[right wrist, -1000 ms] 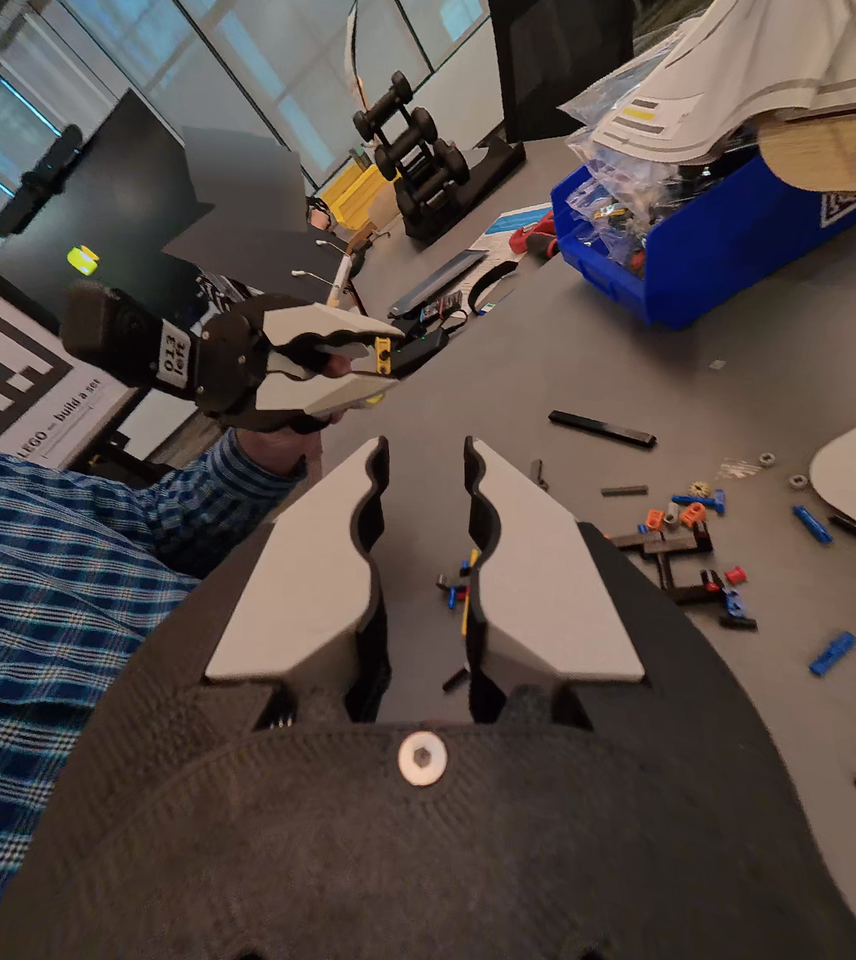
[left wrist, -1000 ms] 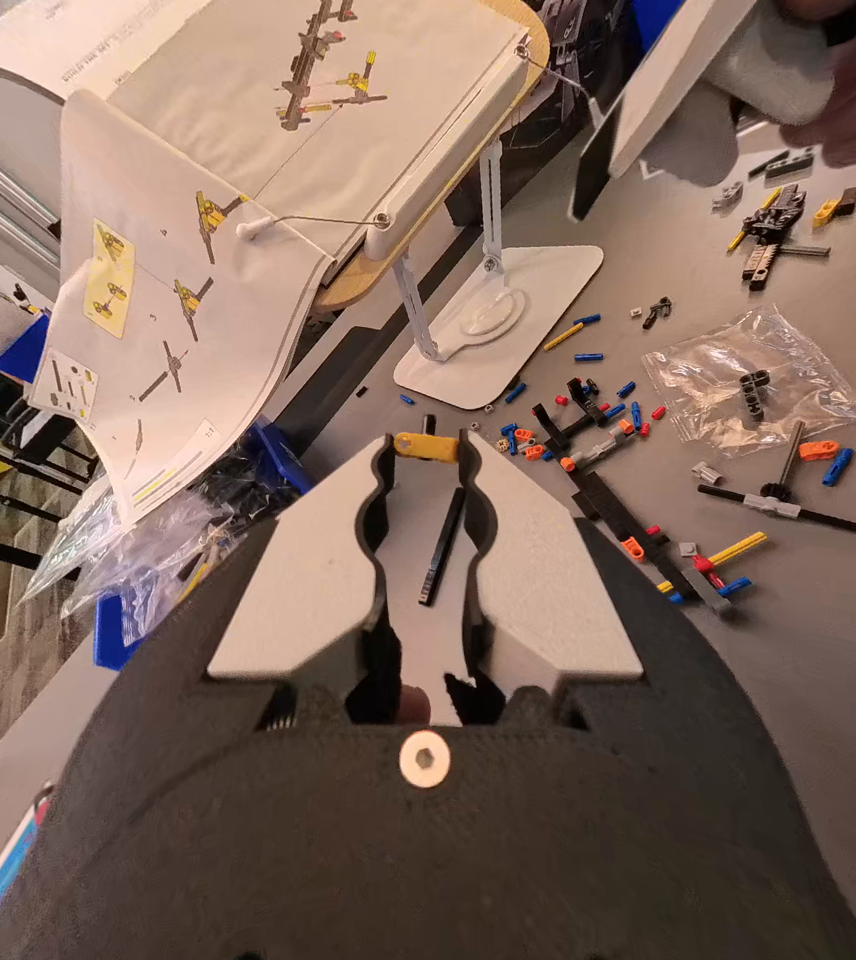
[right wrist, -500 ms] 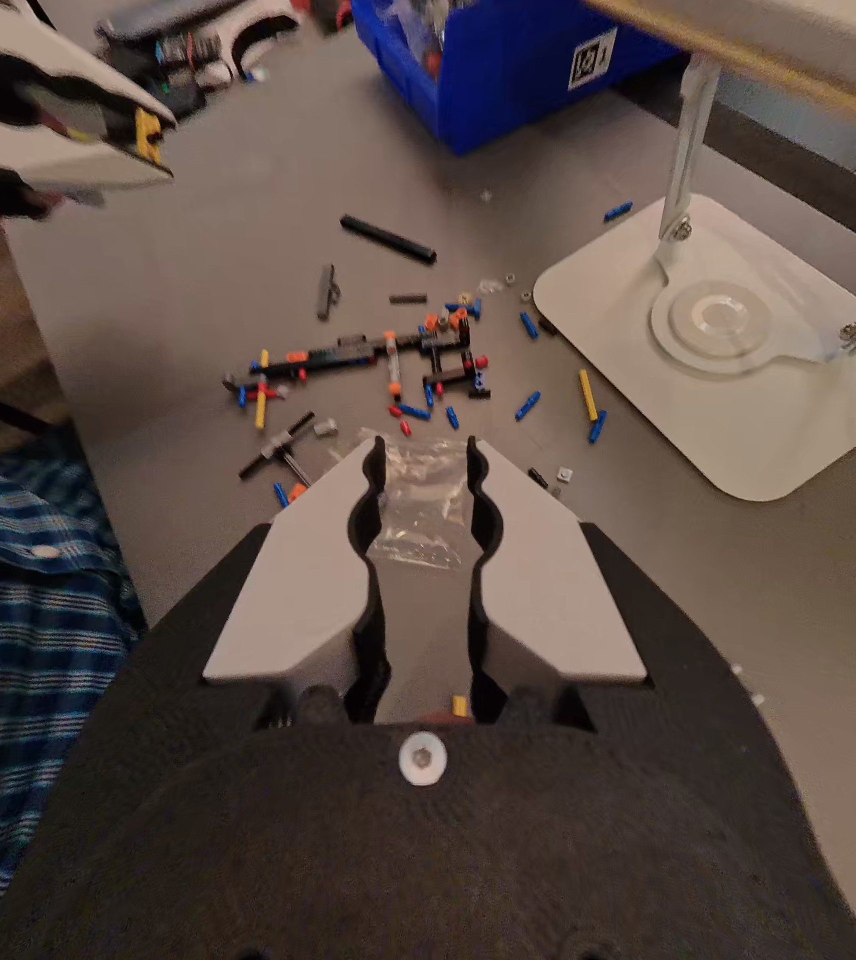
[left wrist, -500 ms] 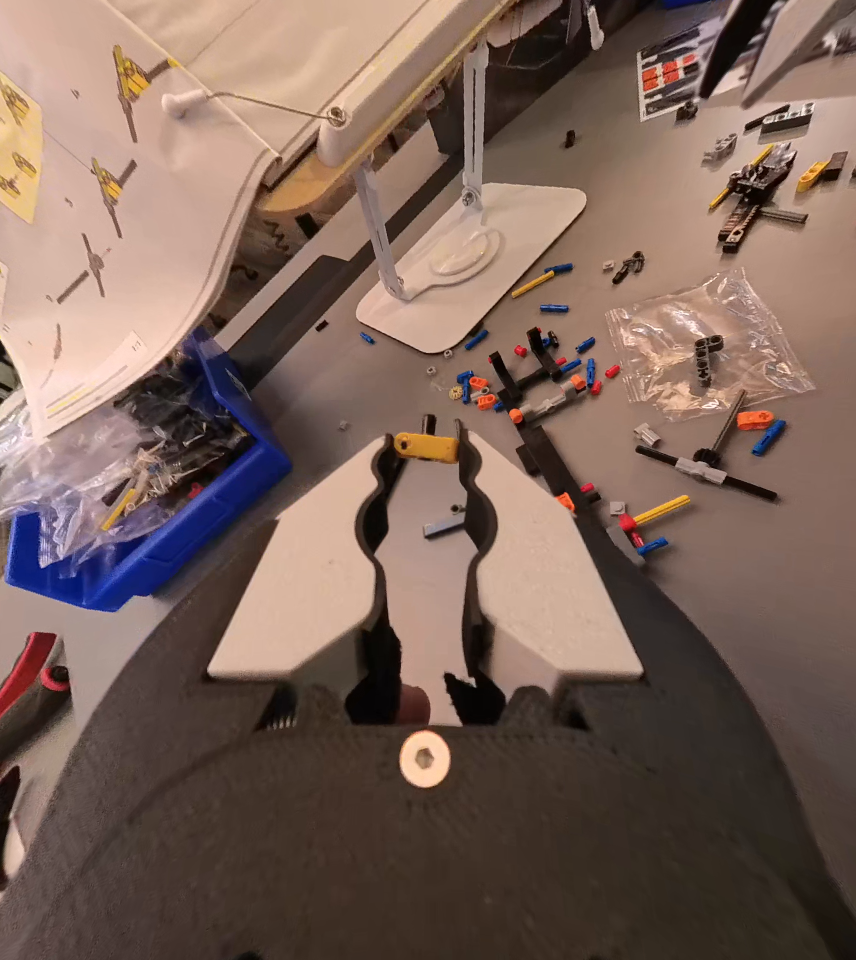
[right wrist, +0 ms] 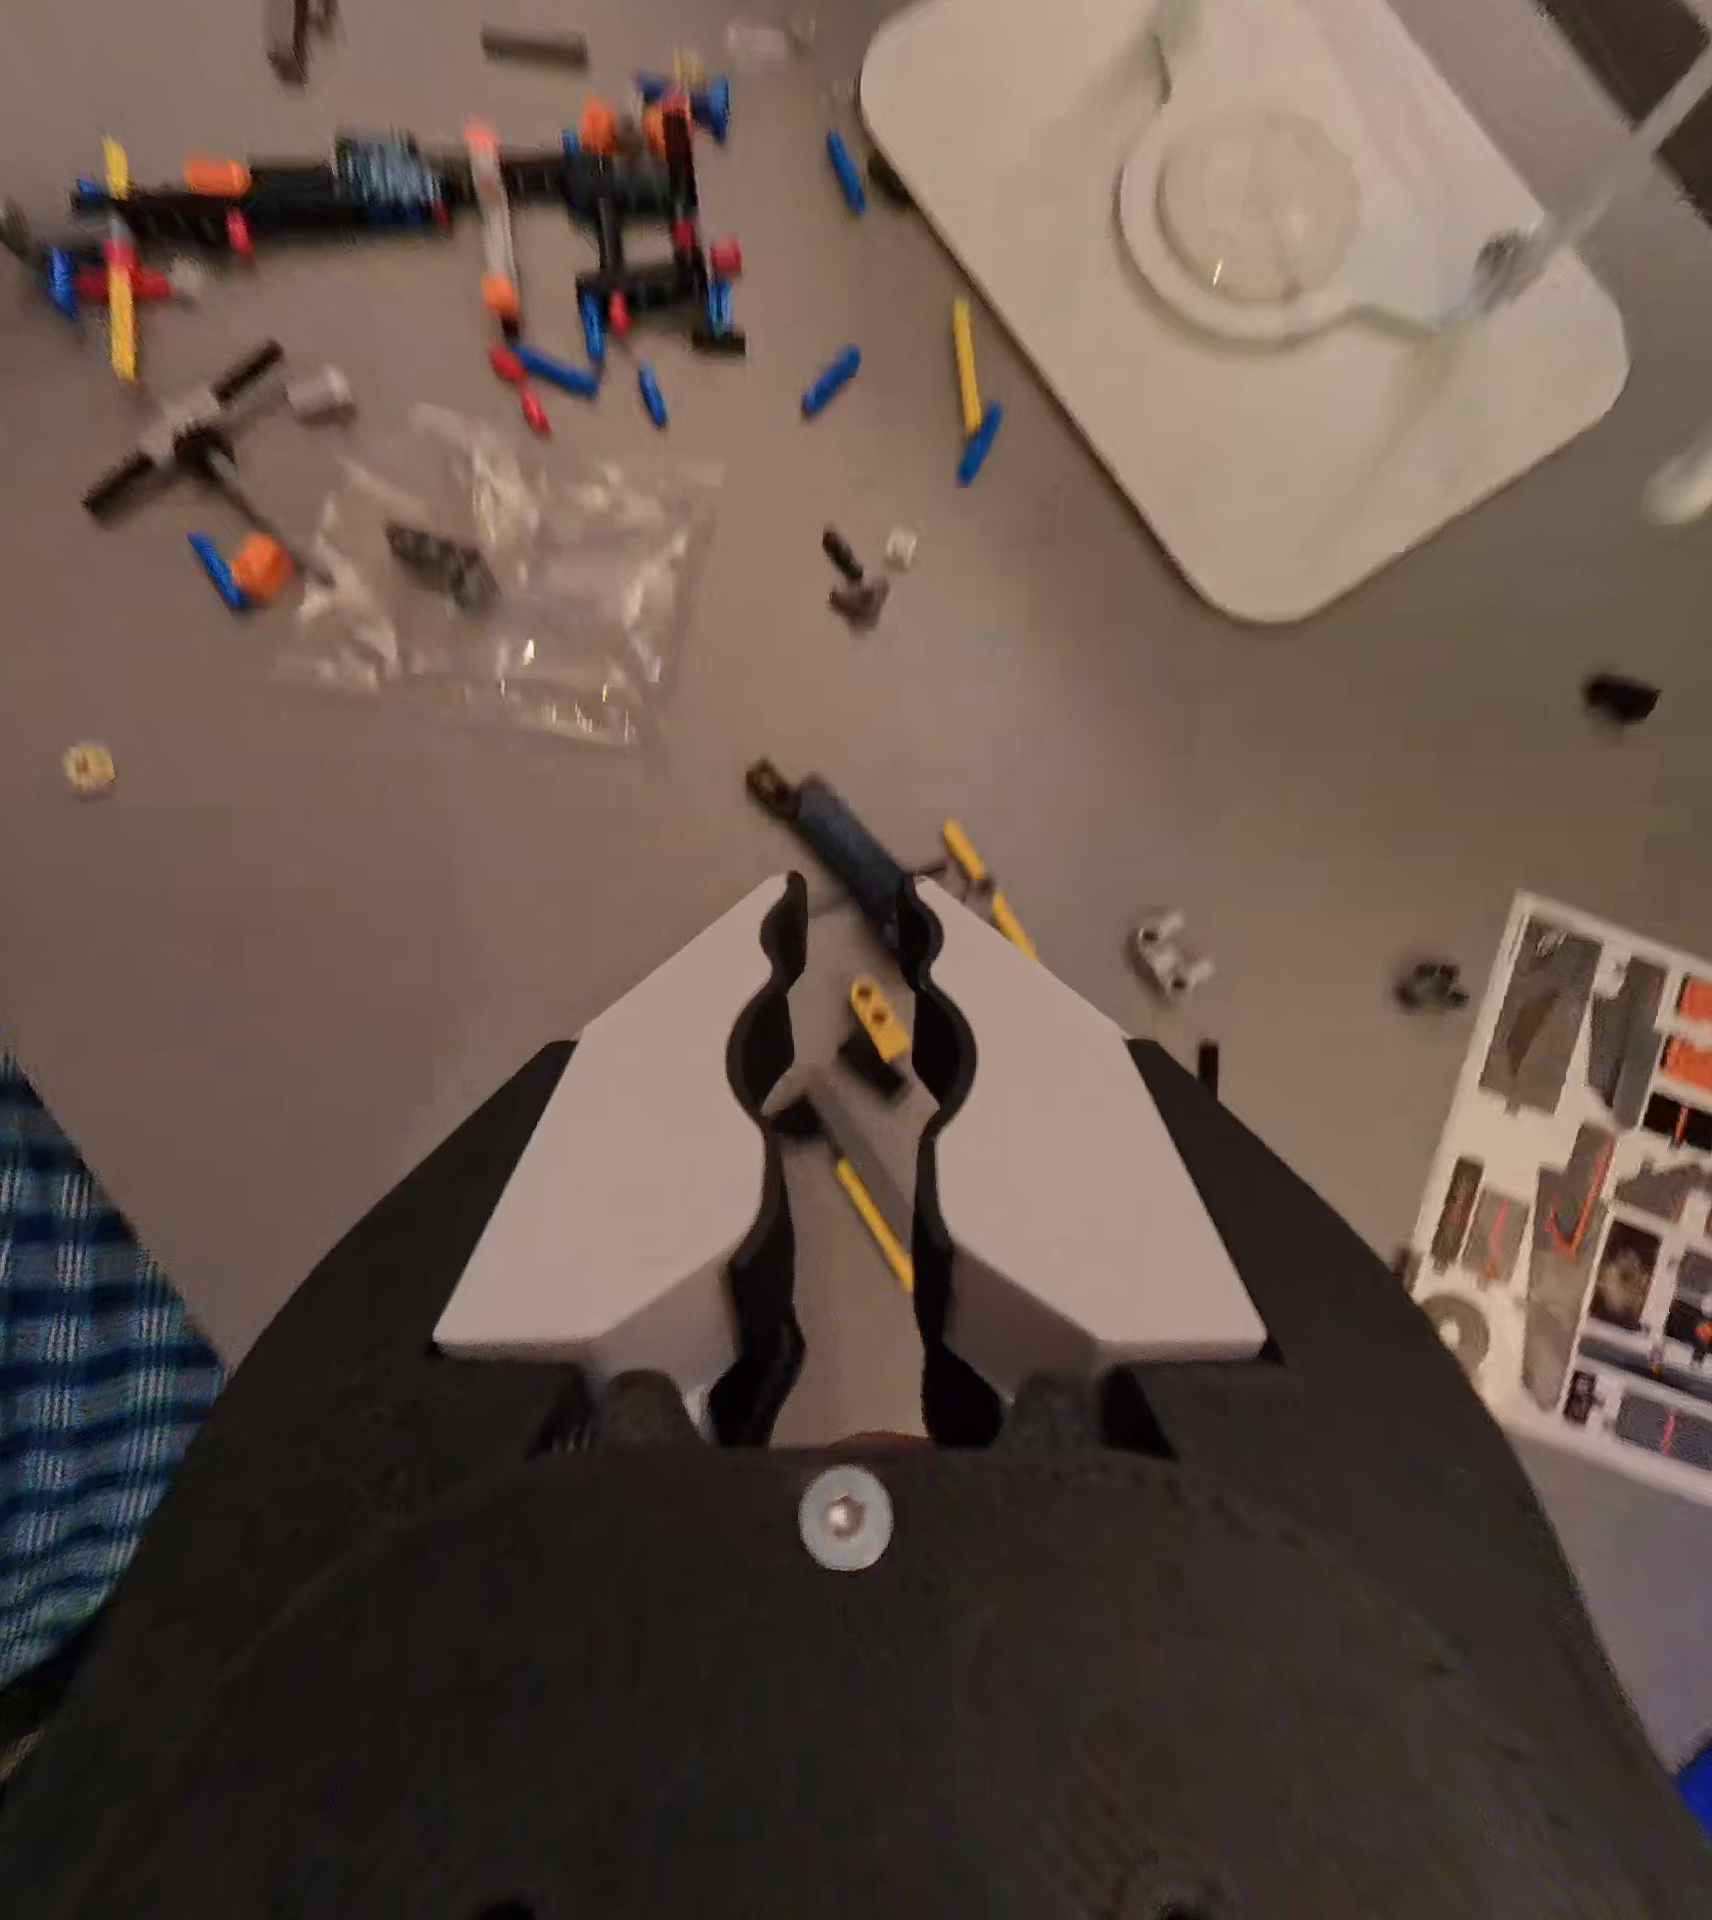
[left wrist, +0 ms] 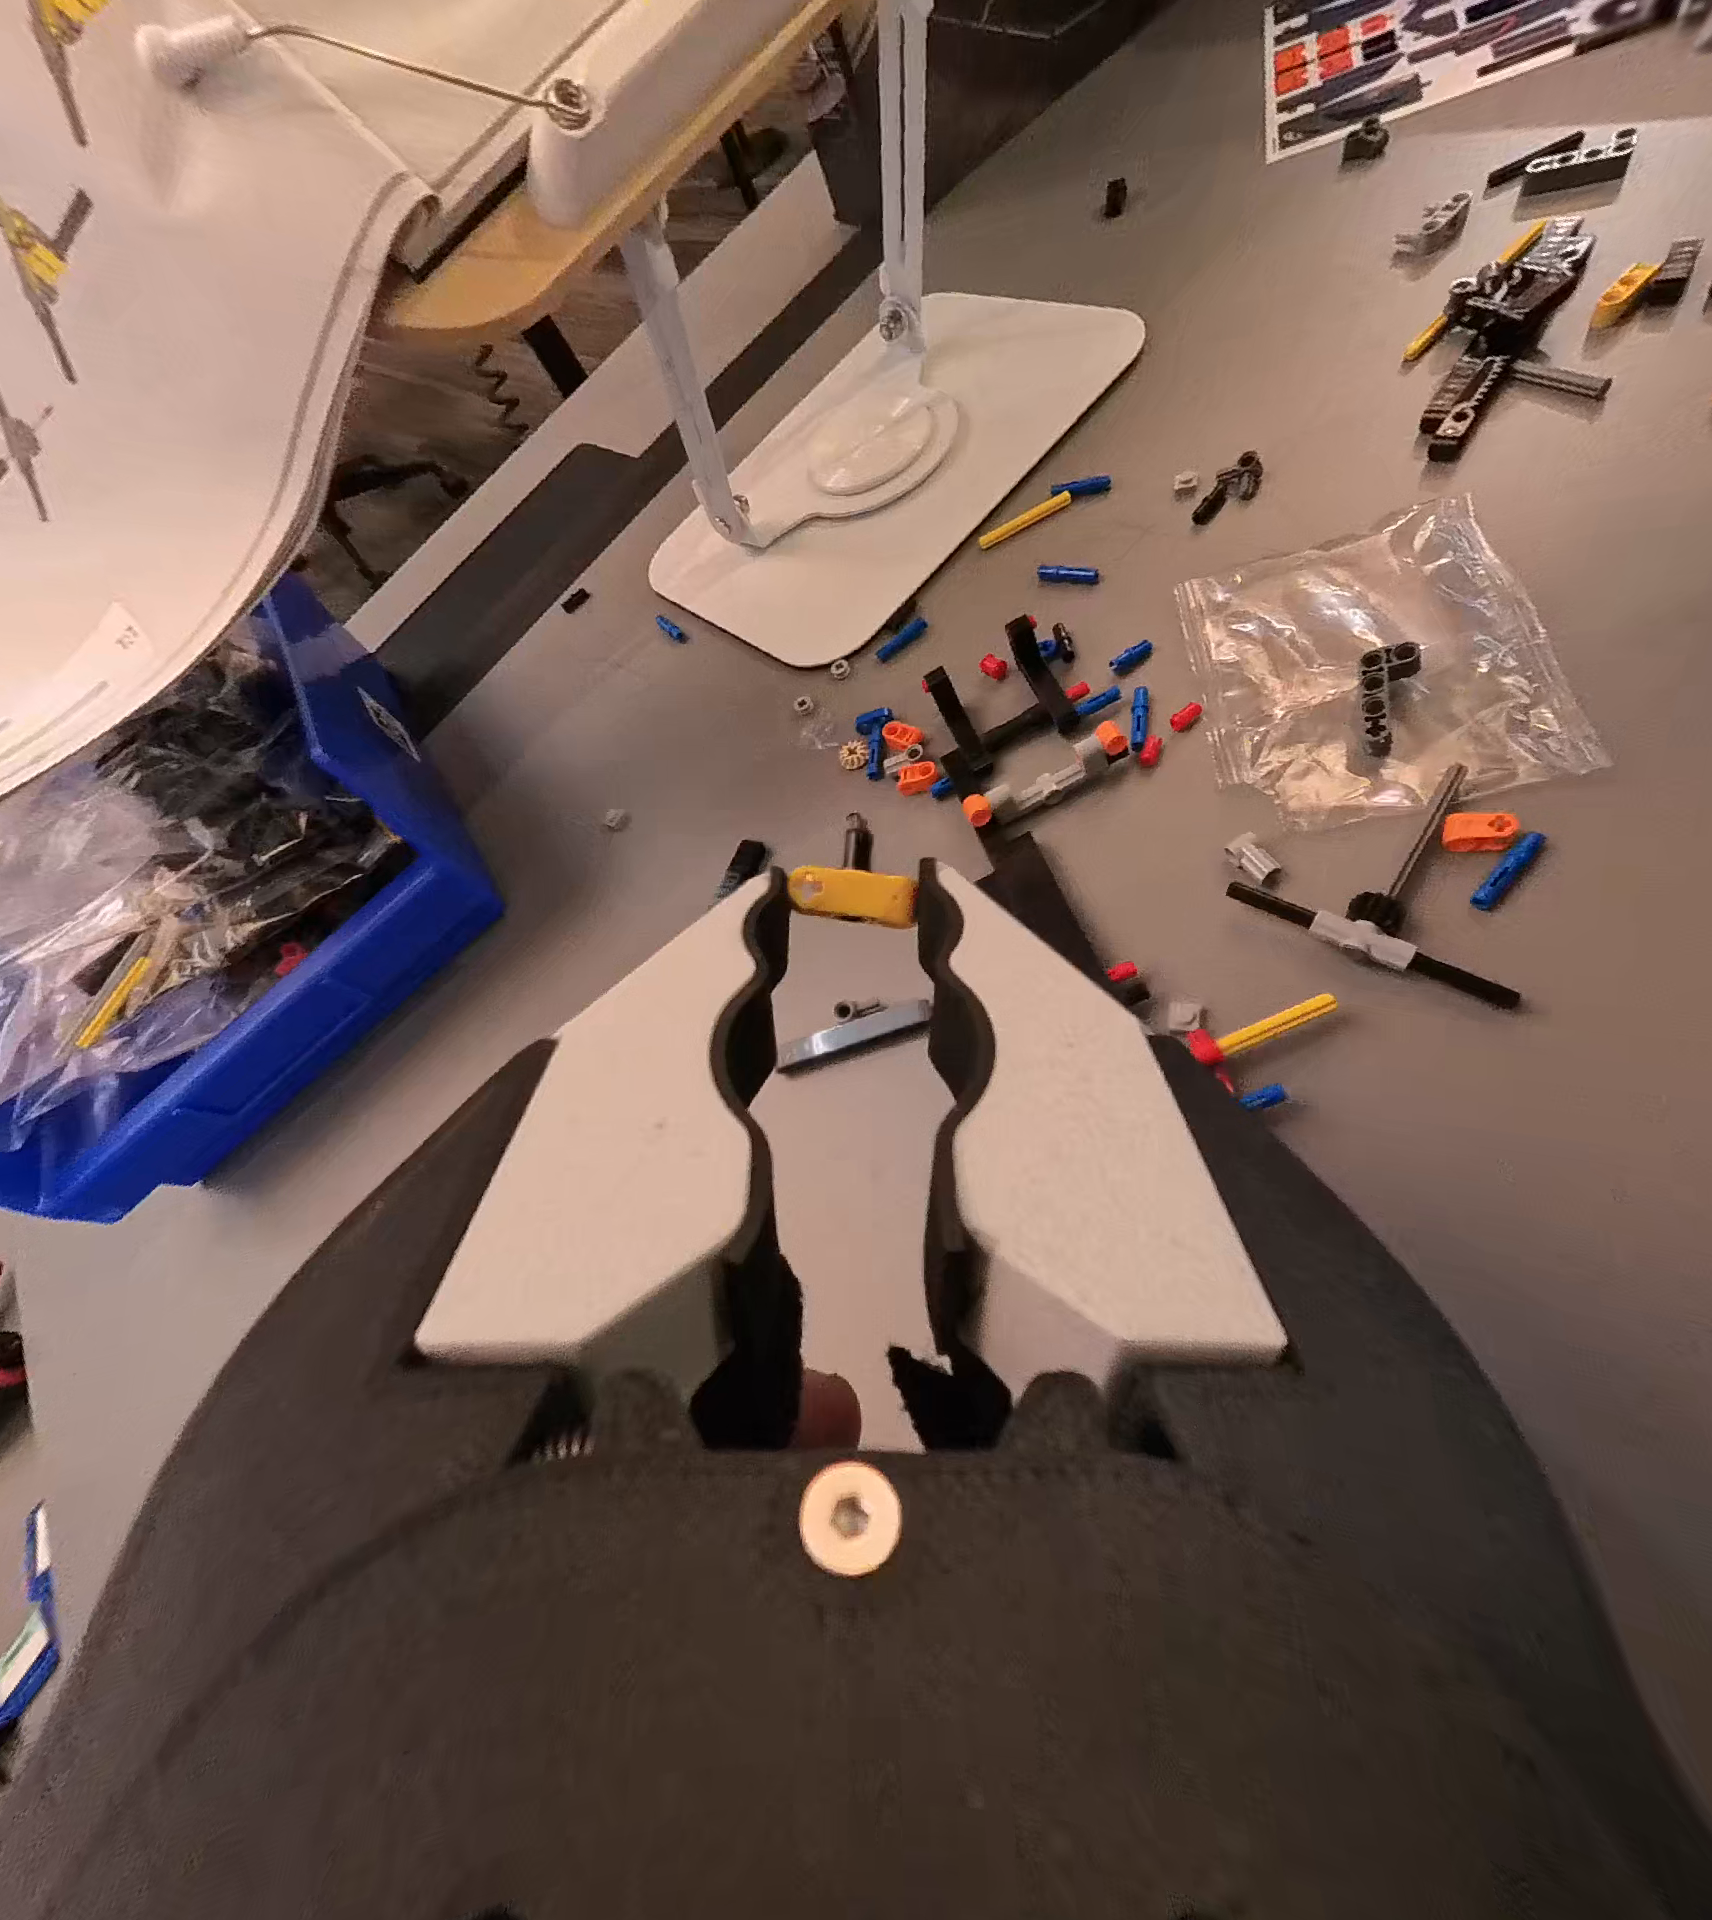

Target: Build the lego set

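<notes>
Glossy crinkled clear plastic bag on a matt grey table; paper sticker sheet.

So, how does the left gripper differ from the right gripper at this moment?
The left gripper is shut on a yellow Lego piece, pinched crosswise at the tips of its jaws; the right gripper is open and holds nothing. The left view is sharp, while the right view is blurred. Both have pale grey fingers on a black body and point down at the grey table.

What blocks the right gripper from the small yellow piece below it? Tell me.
Nothing visible does. The right gripper is open and empty above the table, and the small yellow piece shows in the gap between the jaws, with only loose parts lying beside it.
</notes>
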